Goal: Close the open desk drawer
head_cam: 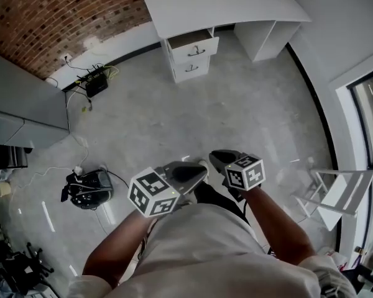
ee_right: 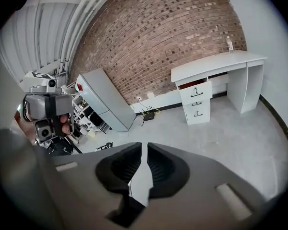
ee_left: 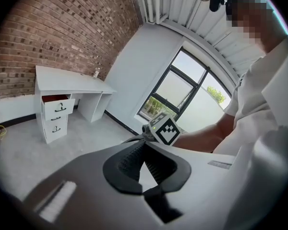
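Not begun | top desk drawer [head_cam: 194,42] open at 12 o'clock, well off; your left gripper [head_cam: 196,169], right gripper [head_cam: 222,159] clenched empty; closing remains

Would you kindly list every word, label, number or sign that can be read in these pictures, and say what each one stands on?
No readable text in any view.
Left gripper and right gripper: only black-and-white square marker patterns, no letters or digits.
Small object on the desk: any label is too small to read.
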A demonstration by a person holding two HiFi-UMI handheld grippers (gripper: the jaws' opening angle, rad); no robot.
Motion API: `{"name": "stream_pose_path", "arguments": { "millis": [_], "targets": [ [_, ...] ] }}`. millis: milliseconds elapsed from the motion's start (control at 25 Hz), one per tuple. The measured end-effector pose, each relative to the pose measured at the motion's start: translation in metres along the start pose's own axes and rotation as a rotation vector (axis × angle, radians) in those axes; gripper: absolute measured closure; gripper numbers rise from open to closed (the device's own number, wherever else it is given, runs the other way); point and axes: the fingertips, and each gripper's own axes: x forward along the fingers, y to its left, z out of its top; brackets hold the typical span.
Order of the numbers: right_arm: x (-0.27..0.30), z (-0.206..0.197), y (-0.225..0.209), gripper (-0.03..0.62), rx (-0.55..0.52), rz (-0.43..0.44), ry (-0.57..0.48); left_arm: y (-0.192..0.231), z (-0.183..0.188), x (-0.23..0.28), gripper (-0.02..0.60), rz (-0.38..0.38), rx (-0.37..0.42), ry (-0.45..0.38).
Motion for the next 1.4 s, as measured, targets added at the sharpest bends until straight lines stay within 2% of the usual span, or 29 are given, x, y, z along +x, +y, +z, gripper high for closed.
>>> {"name": "stream_pose_path", "arguments": {
  "millis": [120,240,360,520,640,880,1040,1240,1400],
  "targets": [
    [0.019,0.037,-0.034,0.557,0.061,0.042,-0.033,0.036,0.033,0.016,0.575,-0.004,-0.020,-0.050],
    [0.040,0.066,-0.068,0.557,0.157,0.062,-0.065,0.075,0.056,0.031,0.575,-0.001,-0.074,-0.086],
    [0.063,0.087,-0.096,0.557,0.245,0.056,-0.090,0.104,0.068,0.039,0.575,-0.025,-0.105,-0.085],
    [0.104,0.120,-0.128,0.559,0.298,0.024,-0.115,0.151,0.083,0.045,0.575,-0.091,-0.144,-0.079],
    [0.136,0.147,-0.144,0.559,0.334,-0.013,-0.137,0.189,0.090,0.045,0.575,-0.129,-0.152,-0.039],
    [0.200,0.192,-0.180,0.559,0.396,-0.080,-0.189,0.259,0.102,0.046,0.575,-0.214,-0.105,0.064],
    [0.245,0.211,-0.225,0.559,0.488,-0.106,-0.234,0.314,0.100,0.060,0.575,-0.218,-0.098,0.123],
    [0.293,0.229,-0.294,0.559,0.621,-0.032,-0.281,0.362,0.095,0.100,0.575,-0.237,-0.115,0.190],
    [0.329,0.246,-0.366,0.557,0.701,-0.002,-0.336,0.404,0.102,0.142,0.575,-0.237,-0.161,0.186]
  ]
}}
